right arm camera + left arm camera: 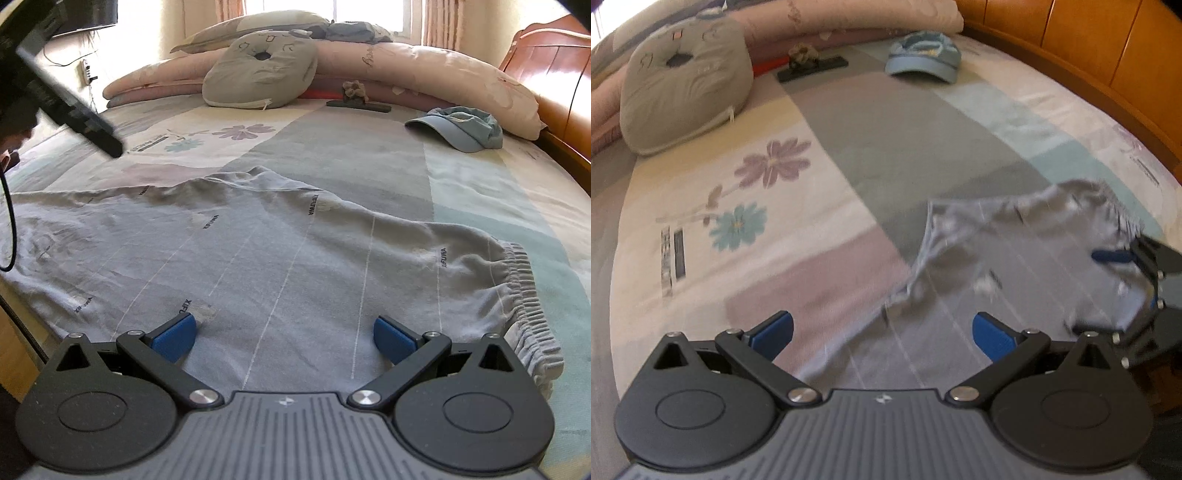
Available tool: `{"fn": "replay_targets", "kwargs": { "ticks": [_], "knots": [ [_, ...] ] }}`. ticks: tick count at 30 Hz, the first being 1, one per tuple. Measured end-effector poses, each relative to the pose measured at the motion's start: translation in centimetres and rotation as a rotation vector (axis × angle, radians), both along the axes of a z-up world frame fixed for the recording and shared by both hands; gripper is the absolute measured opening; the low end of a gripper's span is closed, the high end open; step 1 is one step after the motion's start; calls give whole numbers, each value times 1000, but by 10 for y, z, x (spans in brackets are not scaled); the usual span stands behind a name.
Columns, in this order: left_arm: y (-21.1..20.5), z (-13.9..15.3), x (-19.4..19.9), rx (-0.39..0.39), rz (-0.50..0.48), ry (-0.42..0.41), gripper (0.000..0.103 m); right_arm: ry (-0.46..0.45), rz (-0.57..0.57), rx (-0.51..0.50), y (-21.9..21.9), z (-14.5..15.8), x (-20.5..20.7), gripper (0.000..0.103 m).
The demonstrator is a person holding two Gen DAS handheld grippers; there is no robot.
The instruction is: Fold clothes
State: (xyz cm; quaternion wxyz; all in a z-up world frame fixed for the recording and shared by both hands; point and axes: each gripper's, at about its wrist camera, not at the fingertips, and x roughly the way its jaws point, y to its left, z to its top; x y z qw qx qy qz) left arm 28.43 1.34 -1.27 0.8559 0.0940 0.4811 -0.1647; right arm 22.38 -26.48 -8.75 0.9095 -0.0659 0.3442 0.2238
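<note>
Right wrist view, grey-blue trousers [280, 251] spread flat across patterned bedspread [369, 162], right gripper [284, 338] jaws wide above the fabric, left gripper [882, 332] likewise spread and holding nothing, its blurred view perhaps showing cloth bunched, blue cap [461, 127] near the pillows.

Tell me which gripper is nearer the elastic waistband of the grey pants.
Right. The right gripper hovers open over the pants, with the gathered waistband just off its right finger. The left gripper is open over the opposite end, farther from the waistband.
</note>
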Motion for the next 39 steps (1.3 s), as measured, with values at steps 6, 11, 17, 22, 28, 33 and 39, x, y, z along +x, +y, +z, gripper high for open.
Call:
{"fn": "replay_targets", "kwargs": {
  "ticks": [6,11,17,22,28,33,39],
  "knots": [
    [12,-14,-27,-43,27,89,102,5,-10,-4,1,0,1,103],
    [28,-16,-46,-58,72,142,102,14,-9,-10,2,1,2,103],
    [43,-43,-55,-80,147,151,102,11,-10,-12,2,1,2,103],
    [46,-57,-62,-60,127,96,102,26,-16,-28,5,2,3,103],
    [59,-43,-71,-60,129,37,102,40,-4,-46,10,11,3,103],
    [86,-43,-80,-21,197,32,102,18,121,-14,33,25,-1,103],
    [109,-47,-99,-11,245,25,102,22,219,-17,85,22,-4,103]
  ]
}}
